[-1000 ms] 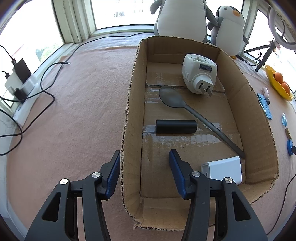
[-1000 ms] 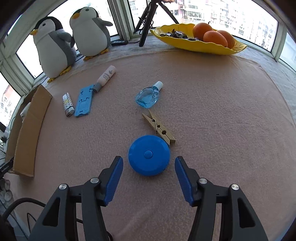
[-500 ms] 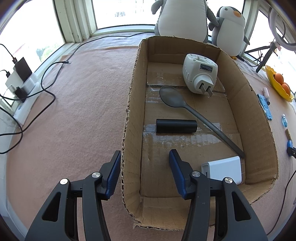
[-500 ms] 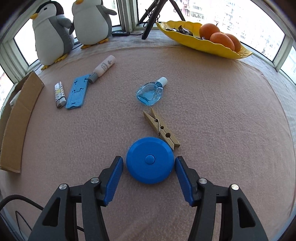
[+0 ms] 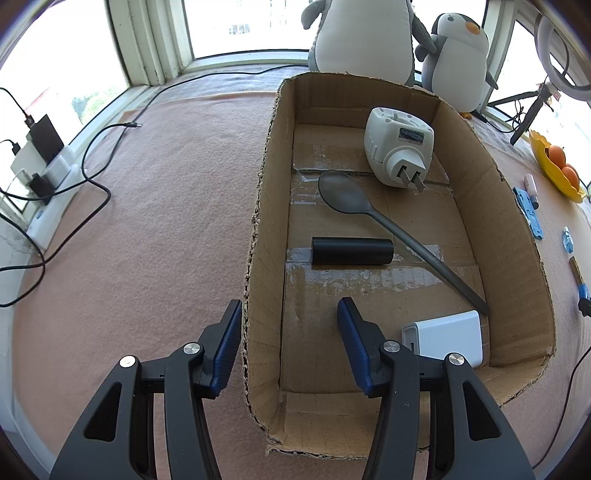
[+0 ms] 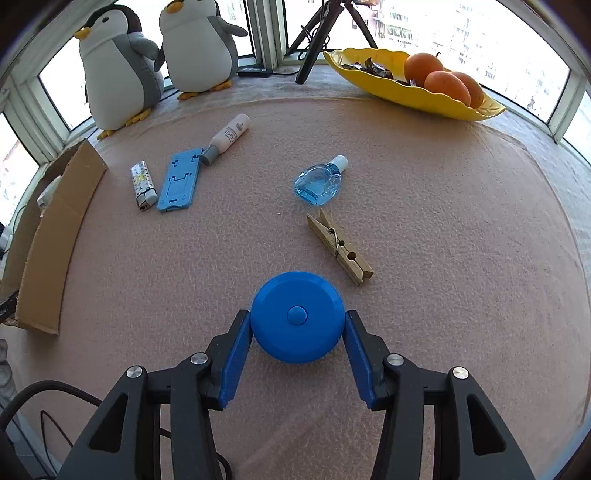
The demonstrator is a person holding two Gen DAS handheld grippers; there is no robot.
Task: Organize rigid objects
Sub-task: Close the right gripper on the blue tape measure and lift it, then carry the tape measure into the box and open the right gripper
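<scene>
In the right wrist view a round blue tape measure (image 6: 297, 316) lies on the pink cloth between the fingers of my right gripper (image 6: 297, 325), whose blue pads stand at its two sides, open. A wooden clothespin (image 6: 340, 247), a blue bottle (image 6: 320, 180), a blue stand (image 6: 180, 181), a lighter (image 6: 143, 185) and a white tube (image 6: 227, 136) lie beyond. In the left wrist view my left gripper (image 5: 290, 325) is open, straddling the left wall of the cardboard box (image 5: 263, 221). The box holds a white adapter (image 5: 399, 147), a grey spoon (image 5: 369, 210), a black cylinder (image 5: 351, 251) and a white charger (image 5: 445, 338).
Two plush penguins (image 6: 155, 55) stand by the window. A yellow dish with oranges (image 6: 424, 85) sits at the back right, a tripod (image 6: 317, 33) behind it. Cables and a power strip (image 5: 44, 173) lie left of the box. The box's edge (image 6: 55, 236) shows left.
My right gripper has moved forward, so the blue tape measure now sits between its fingers, and the fingers have narrowed toward it. The left gripper has stayed in place.
</scene>
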